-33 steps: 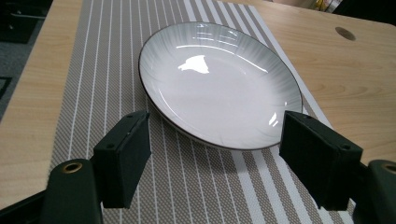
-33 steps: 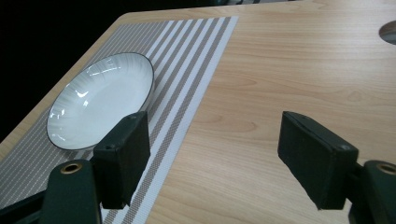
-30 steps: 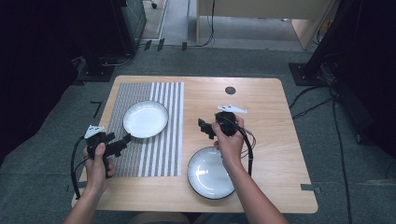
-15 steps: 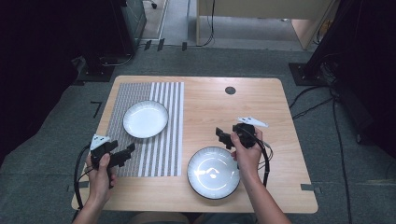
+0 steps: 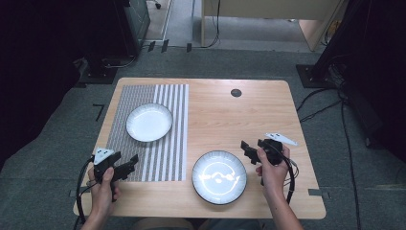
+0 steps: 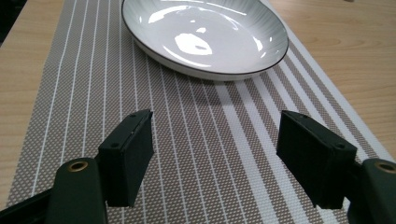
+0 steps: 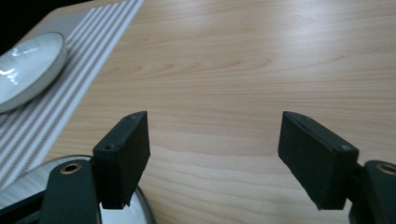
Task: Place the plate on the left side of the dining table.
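Both grippers wide open, nothing held

Left gripper (image 5: 125, 166) hovers over the striped placemat (image 5: 167, 143), its jaws just eased in a bit, far plate (image 6: 205, 35) ahead with its top rim cut off. Right gripper (image 5: 246, 149) sits just beside the near plate (image 5: 219, 176), whose edge is barely visible behind one jaw in the right gripper view

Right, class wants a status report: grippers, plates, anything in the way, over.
Left gripper open, empty, jaws just eased in, over the striped mat. Right gripper open, empty, beside near plate. Far plate on mat. Nothing in the way.
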Demonstrator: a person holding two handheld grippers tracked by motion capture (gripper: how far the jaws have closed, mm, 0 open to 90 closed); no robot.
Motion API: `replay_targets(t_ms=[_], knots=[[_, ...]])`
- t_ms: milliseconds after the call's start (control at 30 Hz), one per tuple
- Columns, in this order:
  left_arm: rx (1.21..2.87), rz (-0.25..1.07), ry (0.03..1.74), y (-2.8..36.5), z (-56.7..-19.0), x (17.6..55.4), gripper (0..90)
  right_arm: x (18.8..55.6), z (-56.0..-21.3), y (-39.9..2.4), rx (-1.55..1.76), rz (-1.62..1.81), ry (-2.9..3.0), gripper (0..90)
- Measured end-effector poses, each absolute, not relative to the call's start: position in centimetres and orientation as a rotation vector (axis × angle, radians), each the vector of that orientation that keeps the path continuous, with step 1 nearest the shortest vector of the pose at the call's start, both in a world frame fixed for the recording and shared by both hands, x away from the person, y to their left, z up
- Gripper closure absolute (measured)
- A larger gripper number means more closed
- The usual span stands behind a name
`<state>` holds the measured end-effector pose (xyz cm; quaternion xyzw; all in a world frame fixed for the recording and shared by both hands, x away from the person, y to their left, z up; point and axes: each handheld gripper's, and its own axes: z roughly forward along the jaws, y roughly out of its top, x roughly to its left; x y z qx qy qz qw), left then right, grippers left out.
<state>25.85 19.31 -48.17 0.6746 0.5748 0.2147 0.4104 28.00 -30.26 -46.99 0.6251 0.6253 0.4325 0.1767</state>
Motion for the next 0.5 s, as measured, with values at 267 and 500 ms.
replay_targets(t_ms=[267,500], knots=[[1.767,0.594,1.455,20.3,-49.9,25.1,26.6,26.4,-48.4,-32.8,1.793,1.150,1.737,25.4],[1.794,0.618,1.455,21.3,-50.6,24.6,26.0,25.0,-49.4,-35.0,1.817,1.118,1.696,25.3]])
